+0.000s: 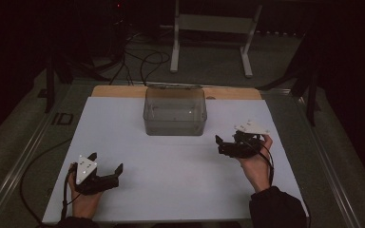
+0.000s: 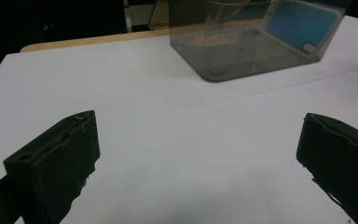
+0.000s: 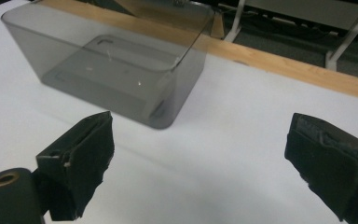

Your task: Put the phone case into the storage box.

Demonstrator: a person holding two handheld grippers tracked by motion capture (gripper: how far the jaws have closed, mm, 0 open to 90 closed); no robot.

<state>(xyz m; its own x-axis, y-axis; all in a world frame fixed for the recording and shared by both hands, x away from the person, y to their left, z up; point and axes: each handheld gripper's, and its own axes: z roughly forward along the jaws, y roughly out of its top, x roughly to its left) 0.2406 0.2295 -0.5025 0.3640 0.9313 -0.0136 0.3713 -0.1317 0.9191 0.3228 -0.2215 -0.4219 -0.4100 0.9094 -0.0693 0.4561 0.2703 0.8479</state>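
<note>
1 bin (image 1: 175,111), far edge of bench (image 1: 171,190) | 2 grippers: left (image 1: 105,167) fingers released, right (image 1: 221,141) fingers released, both holding nothing

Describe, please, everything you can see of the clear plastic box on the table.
The box is a smoke-grey, see-through plastic tub, rectangular with rounded corners and an open top. It stands upright on the white tabletop, near the far edge and roughly centred. It looks empty; a raised panel shows in its base. Nothing touches it but the table. Both grippers are apart from it, nearer the person.
</note>
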